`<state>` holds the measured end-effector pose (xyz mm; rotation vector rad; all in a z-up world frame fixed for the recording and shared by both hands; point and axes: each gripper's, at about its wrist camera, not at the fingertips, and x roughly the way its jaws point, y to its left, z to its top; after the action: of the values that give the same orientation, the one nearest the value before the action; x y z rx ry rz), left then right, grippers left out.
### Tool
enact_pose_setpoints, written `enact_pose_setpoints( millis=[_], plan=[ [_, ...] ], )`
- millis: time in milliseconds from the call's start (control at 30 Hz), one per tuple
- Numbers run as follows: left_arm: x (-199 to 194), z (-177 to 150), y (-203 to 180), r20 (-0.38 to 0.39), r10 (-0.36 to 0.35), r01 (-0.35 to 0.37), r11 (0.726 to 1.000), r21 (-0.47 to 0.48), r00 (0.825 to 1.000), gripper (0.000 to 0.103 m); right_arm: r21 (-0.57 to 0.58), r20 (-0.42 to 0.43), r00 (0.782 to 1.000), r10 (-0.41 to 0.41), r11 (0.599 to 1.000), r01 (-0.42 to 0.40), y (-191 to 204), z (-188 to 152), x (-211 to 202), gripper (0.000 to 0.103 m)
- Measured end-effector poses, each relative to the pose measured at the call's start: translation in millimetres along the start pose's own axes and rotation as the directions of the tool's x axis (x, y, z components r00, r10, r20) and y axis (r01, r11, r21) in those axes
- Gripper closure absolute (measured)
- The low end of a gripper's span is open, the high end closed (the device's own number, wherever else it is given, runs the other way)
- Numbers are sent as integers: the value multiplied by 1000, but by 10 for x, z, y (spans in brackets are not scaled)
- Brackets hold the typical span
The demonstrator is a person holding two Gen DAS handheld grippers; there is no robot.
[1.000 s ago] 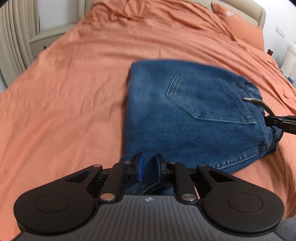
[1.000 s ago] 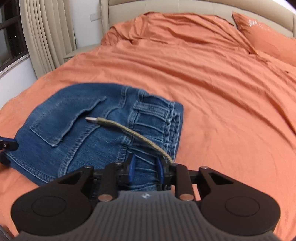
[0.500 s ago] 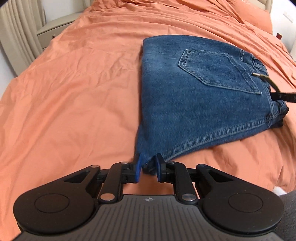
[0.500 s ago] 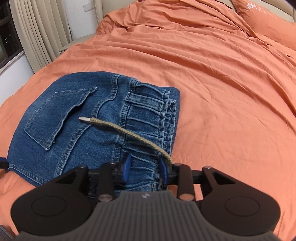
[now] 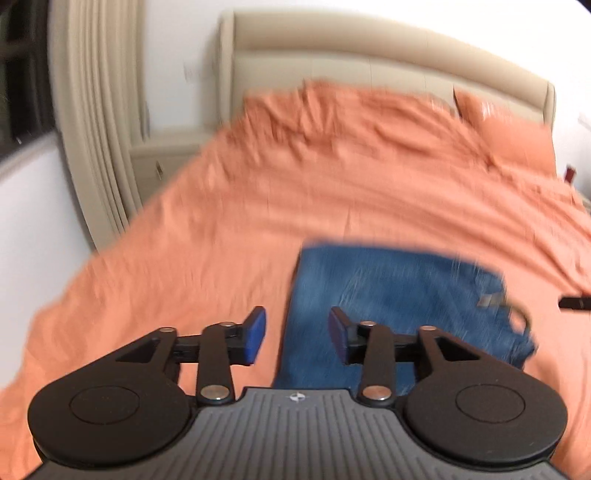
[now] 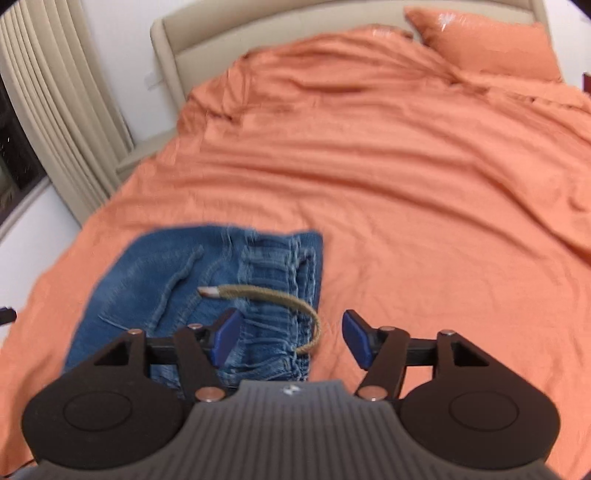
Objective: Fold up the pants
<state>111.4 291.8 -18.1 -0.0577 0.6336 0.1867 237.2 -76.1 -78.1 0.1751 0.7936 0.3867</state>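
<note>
- The folded jeans point(image 6: 192, 295) lie flat on the orange bed cover point(image 6: 424, 206), in the near part of the bed, at about 10 o'clock from the right gripper point(image 6: 290, 338) and at 1 o'clock from the left gripper point(image 5: 297, 334).
- Open cover spreads wide from 12 to 3 o'clock of the jeans in the right view, up to the pillow point(image 6: 491, 44) and the beige headboard point(image 6: 221, 26).
- At 9 to 10 o'clock the bed edge runs close to the curtain point(image 6: 62, 122) and white wall; room is tighter there.
- The long axis of the jeans is hard to tell; in the right view the waistband edge faces 3 o'clock and the fold faces 9 o'clock.
- A tan drawstring point(image 6: 266, 297) lies across the waistband, tip toward 9 o'clock.
- Both pairs of blue fingers point(image 5: 255, 334) are spread and opening; they hover above the denim, pinching nothing.
- The left view is blurred.
</note>
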Motion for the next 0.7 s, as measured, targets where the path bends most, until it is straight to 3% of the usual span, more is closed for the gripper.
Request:
enact_pose_setpoints(
  millis=[100, 133, 167, 267, 500, 700],
  plan=[
    [-353, 167, -291, 99, 17, -21, 999, 35, 995, 39, -36, 98, 995, 13, 999, -10, 166, 58, -466, 27],
    [-484, 192, -400, 127, 24, -31, 998, 52, 992, 30, -48, 128, 991, 29, 999, -23, 220, 68, -624, 23],
    [-613, 209, -513, 152, 34, -45, 997, 69, 988, 21, -63, 160, 986, 48, 997, -39, 284, 77, -798, 22],
    [-965, 203, -793, 231, 61, -84, 992, 91, 971, 8, -116, 238, 968, 76, 992, -49, 491, 35, -1260, 22],
    [-1513, -18, -1163, 300, 120, -137, 990, 35, 946, 8, -178, 367, 928, 66, 984, 0, 782, -300, -2077, 21],
    [-1589, -316, -1276, 249, 124, -130, 991, 10, 961, 8, -134, 360, 933, 32, 991, 18, 777, -712, -2287, 21]
  ],
)
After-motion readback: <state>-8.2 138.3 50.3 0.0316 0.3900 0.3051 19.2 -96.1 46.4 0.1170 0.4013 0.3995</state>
